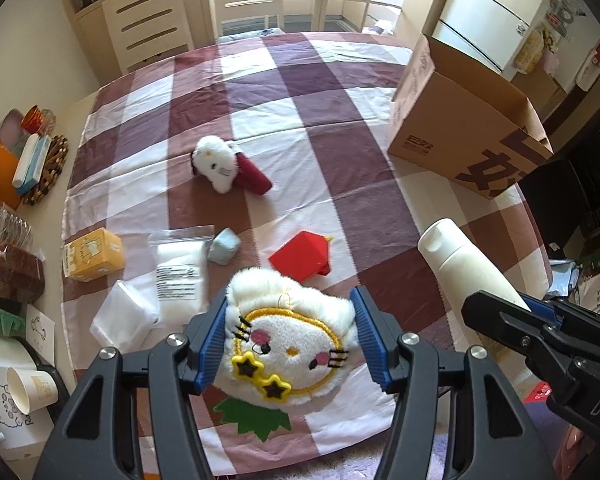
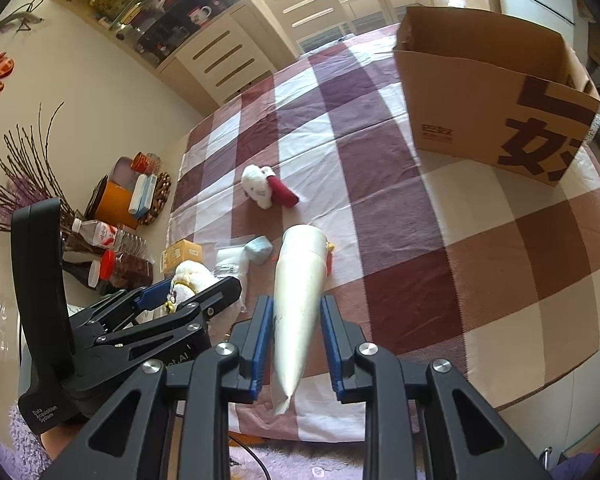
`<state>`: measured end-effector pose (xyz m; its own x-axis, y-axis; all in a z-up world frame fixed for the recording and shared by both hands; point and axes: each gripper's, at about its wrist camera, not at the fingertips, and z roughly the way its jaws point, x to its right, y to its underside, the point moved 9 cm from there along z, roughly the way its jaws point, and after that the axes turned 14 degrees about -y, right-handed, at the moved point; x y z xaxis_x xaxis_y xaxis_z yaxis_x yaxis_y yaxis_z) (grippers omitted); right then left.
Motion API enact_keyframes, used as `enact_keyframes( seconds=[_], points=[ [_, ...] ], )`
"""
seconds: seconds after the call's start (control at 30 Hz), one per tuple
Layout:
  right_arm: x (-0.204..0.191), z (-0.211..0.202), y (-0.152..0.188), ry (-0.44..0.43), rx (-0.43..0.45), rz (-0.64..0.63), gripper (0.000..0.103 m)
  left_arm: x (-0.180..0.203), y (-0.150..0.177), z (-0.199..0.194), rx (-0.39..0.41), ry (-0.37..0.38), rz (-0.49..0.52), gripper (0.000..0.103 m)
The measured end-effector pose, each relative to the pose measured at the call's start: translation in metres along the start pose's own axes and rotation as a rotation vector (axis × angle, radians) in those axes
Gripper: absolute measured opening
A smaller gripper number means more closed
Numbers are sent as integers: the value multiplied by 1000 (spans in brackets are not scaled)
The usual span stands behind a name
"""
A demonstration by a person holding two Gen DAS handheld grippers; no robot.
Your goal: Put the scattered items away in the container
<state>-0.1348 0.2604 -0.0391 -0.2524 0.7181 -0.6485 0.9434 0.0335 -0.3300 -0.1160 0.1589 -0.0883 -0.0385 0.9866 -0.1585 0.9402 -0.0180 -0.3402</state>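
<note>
My left gripper (image 1: 290, 340) is shut on a white plush cat face with yellow star glasses (image 1: 288, 348), held over the near table edge. My right gripper (image 2: 294, 338) is shut on a white squeeze tube (image 2: 300, 288), cap pointing away; the tube also shows in the left wrist view (image 1: 464, 264). The open cardboard box (image 1: 460, 120) stands at the far right of the checked tablecloth; it also shows in the right wrist view (image 2: 496, 92). On the cloth lie a small white plush with a red part (image 1: 224, 166), a red pouch (image 1: 302, 256), a grey lump (image 1: 224, 246), clear plastic bags (image 1: 180, 272) and a yellow box (image 1: 94, 254).
Jars, bottles, a paper cup (image 1: 30, 388) and an orange holder (image 1: 0, 168) crowd the left side off the cloth. Chairs (image 1: 152, 24) stand behind the table. A fridge (image 1: 488, 20) is at the back right.
</note>
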Motion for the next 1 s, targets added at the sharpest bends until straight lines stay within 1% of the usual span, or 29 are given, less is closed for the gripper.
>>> enact_keyframes(
  seconds=[0.5, 1.0],
  points=[
    [38, -36, -15, 16, 52, 25, 25, 53, -21, -7, 24, 15, 52, 60],
    [79, -57, -31, 25, 66, 63, 25, 113, -42, -4, 25, 26, 123, 60]
  ],
)
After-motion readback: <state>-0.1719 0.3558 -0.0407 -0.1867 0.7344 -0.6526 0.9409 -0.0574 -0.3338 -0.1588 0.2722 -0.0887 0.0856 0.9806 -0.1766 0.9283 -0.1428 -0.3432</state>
